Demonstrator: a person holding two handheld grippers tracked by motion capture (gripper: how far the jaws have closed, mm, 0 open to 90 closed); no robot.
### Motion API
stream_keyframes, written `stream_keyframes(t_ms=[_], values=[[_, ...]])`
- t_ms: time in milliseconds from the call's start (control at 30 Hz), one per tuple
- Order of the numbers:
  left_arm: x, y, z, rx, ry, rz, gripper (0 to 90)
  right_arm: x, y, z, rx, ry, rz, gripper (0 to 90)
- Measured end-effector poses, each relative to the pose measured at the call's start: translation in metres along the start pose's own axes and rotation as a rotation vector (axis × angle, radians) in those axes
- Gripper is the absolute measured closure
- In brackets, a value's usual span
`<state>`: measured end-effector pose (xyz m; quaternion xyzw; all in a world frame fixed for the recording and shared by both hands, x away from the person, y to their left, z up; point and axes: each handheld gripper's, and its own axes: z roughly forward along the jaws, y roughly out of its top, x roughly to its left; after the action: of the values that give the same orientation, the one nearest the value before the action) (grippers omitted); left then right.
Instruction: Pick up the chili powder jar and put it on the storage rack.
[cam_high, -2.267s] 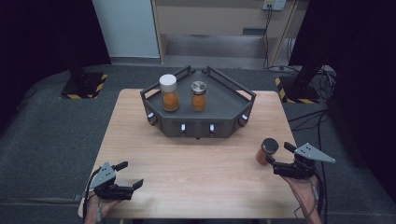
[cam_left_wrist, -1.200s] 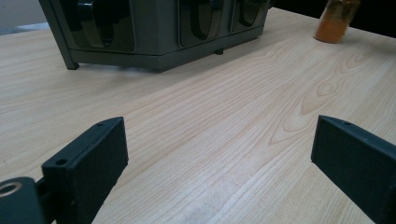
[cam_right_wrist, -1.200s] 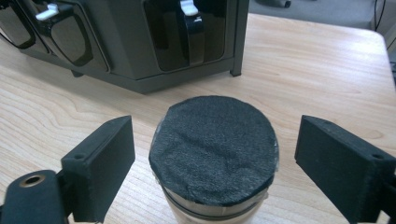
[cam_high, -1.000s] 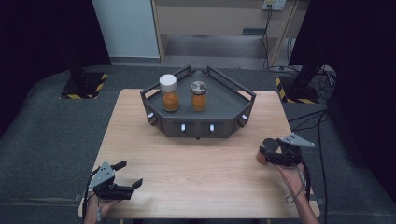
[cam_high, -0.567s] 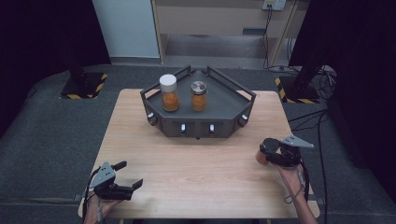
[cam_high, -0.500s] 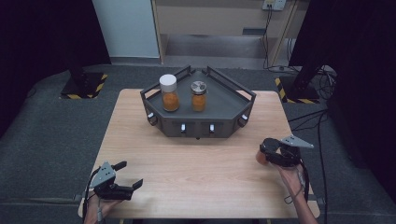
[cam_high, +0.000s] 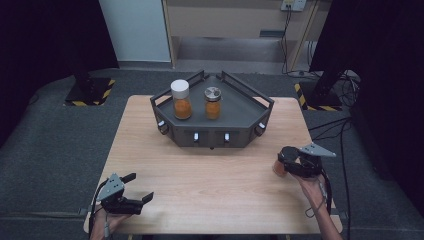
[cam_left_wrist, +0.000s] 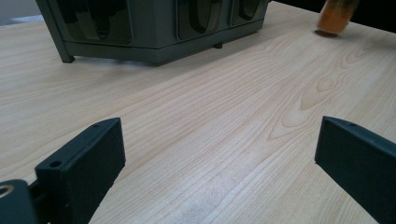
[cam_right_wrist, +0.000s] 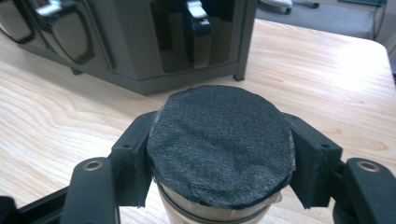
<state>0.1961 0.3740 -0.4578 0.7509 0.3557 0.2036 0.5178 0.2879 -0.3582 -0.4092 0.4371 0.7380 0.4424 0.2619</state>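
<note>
The table (cam_high: 210, 185) is pale wood and carries everything here. Beyond both grippers, at its far side, stands a dark angular tray (cam_high: 212, 132) with raised rails and a row of knobs along its front wall. On the tray stand two jars of orange stuff side by side, apart from each other: a white-lid jar (cam_high: 180, 99) and a metal-lid jar (cam_high: 213, 102).

The right gripper (cam_high: 286, 161) sits near the table's right edge, held by a hand (cam_high: 314, 187) coming in from the bottom. Its jaws have just been closing, and the fingers (cam_right_wrist: 133, 161) now press on either side of a black-lid jar (cam_right_wrist: 219, 149), just under the lid. That jar stands upright on the wood between the fingers, with the tray's front wall just beyond it.

The left gripper (cam_high: 141, 187) rests near the table's front left corner, well apart from the jar. Its fingers (cam_left_wrist: 88, 163) stand wide, with only bare wood between them; the tray lies ahead and the black-lid jar shows far off.
</note>
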Motion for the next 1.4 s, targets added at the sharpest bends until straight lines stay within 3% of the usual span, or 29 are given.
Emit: stream_keyframes(t_ms=[600, 1400], values=[[0.001, 0.000, 0.000, 0.001, -0.004, -0.003, 1.1, 0.011, 0.050, -0.002, 0.010, 0.096, -0.107, 34.5], [0.001, 0.000, 0.000, 0.002, -0.006, -0.003, 1.2, 0.021, 0.115, -0.001, 0.005, 0.184, -0.163, 34.8]])
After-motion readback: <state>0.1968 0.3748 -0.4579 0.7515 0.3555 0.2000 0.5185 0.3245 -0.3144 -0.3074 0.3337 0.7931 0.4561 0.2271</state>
